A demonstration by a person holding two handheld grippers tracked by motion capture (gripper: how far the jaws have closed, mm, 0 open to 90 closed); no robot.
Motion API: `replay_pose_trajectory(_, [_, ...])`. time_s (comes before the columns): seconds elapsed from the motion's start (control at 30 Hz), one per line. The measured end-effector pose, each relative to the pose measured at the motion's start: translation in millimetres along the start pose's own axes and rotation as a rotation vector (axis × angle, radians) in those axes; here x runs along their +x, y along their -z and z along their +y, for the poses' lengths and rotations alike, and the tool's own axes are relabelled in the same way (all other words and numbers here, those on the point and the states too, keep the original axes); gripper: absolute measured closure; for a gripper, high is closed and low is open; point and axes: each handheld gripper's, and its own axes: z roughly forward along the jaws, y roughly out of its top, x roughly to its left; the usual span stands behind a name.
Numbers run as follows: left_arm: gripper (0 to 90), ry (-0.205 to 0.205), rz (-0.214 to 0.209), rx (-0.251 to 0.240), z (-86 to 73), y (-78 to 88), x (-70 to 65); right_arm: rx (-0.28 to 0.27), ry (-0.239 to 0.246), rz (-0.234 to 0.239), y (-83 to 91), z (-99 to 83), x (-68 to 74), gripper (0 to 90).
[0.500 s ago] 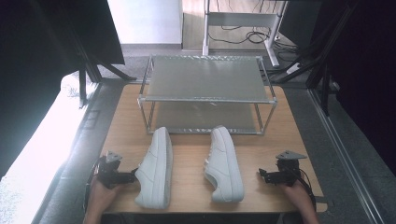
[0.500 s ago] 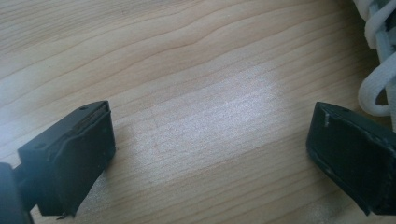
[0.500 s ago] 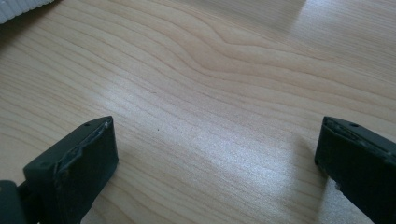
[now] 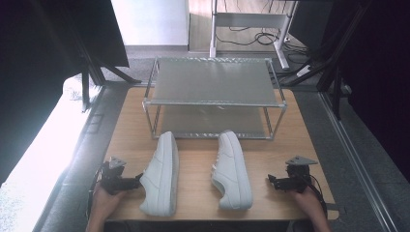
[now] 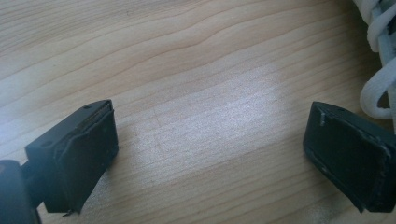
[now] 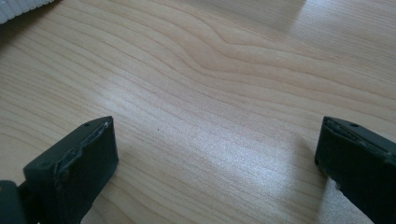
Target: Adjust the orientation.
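White sneakers sit side by side at centre frame of the high view on the wooden table [image 4: 198, 193]: left shoe [image 4: 161, 173] and right shoe [image 4: 232, 169], toes toward the upper part of the frame, apart from each other. Metal two-tier rack [image 4: 212, 96] stands above them in frame, just beyond the toes. Left tongs [image 4: 138, 180] at lower left, held by a hand [image 4: 102, 203], tips just beside the left shoe's side; contact unclear. Right tongs [image 4: 271, 181] at lower right, held by the other hand [image 4: 309, 200], apart from the right shoe. Left gripper view: jaws spread wide over bare wood, nothing between, white laces [image 5: 380, 60] at upper right edge. Right gripper view: jaws wide apart, nothing held, ribbed white sole edge [image 6: 21, 7] in upper left corner.
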Motion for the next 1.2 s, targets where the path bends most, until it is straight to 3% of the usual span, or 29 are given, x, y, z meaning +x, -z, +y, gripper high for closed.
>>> replay_pose_trajectory(0.57, [2.7, 0.008, -0.007, -0.003, -0.1, 0.3, 0.8, 0.0, -0.001, 0.001, 0.0, 0.0, 0.0, 0.0])
replay_pose_trajectory(0.77, [3.0, 0.04, -0.032, -0.023, -0.6, 2.0, 4.2, 0.0, -0.001, 0.001, 0.0, 0.0, -0.1, 0.0])
replay_pose_trajectory(0.93, [1.2, 0.058, -0.038, -0.073, -0.8, 5.5, 5.6, 0.0, -0.001, 0.001, 0.0, 0.0, -0.1, 0.0])
replay_pose_trajectory(1.2, [0.0, 0.102, -0.037, -0.234, -1.4, 16.3, 8.6, 0.0, -0.001, 0.001, 0.0, 0.0, -0.1, 0.0])
